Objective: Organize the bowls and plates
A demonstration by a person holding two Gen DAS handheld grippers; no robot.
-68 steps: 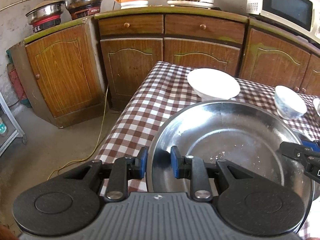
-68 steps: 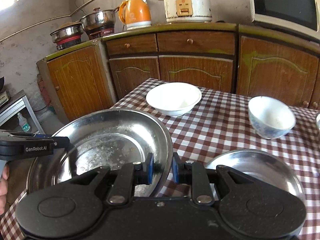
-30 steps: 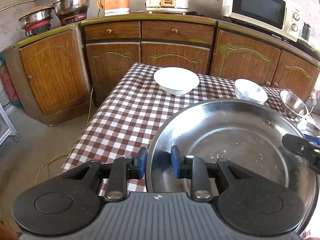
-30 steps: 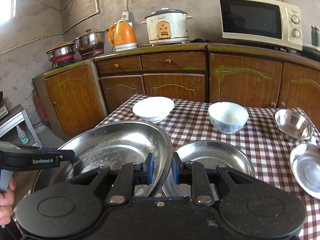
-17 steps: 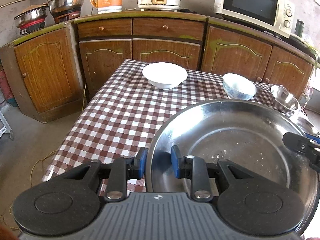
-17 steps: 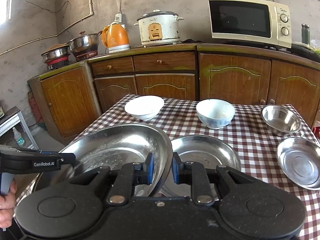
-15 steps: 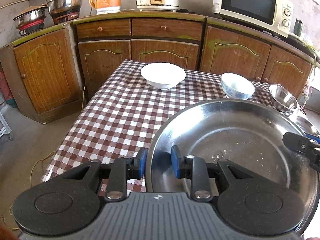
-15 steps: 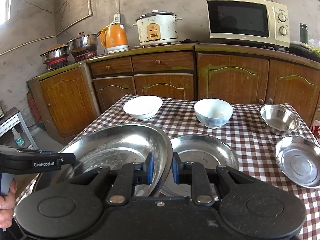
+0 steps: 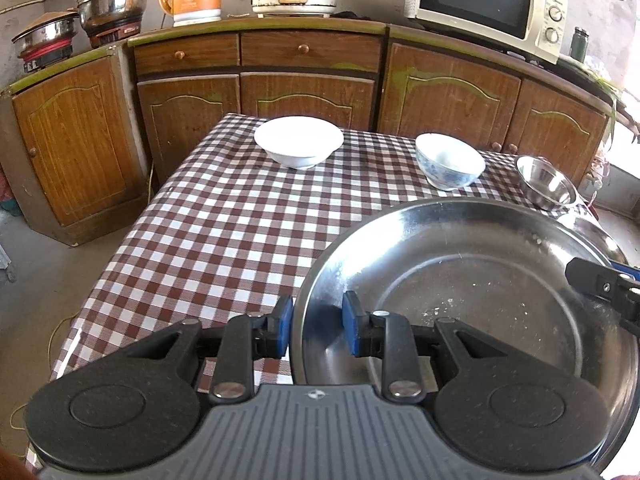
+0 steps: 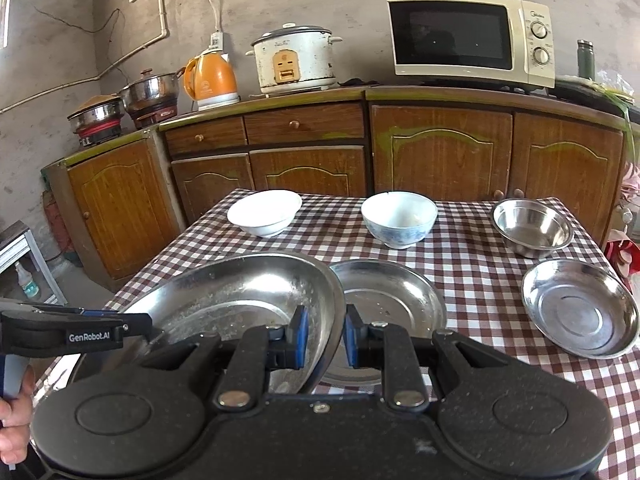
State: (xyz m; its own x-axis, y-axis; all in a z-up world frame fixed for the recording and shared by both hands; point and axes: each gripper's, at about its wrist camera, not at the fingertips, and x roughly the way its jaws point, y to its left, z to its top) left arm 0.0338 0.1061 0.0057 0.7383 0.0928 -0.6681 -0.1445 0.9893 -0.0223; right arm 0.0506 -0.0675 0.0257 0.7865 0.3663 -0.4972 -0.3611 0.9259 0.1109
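Both grippers are clamped on one large steel basin [image 10: 240, 292], held up over the near edge of the checkered table [image 9: 224, 216]. The left gripper [image 9: 316, 330] pinches the basin's left rim between its blue pads, and the right gripper [image 10: 323, 342] pinches the opposite rim the same way.

Counting the dishes: two ceramic bowls stand at the far side of the table, a plain white bowl [image 10: 264, 210] on the left and a blue-patterned bowl [image 10: 399, 218] to its right, well apart. One small steel bowl [image 10: 532, 226] sits at the far right. Two shallow steel plates lie nearer: one steel plate [image 10: 394, 300] just beside and partly under the raised basin, the other steel plate [image 10: 580, 314] by the right edge. A hand [image 10: 14, 420] grips the left gripper's handle.
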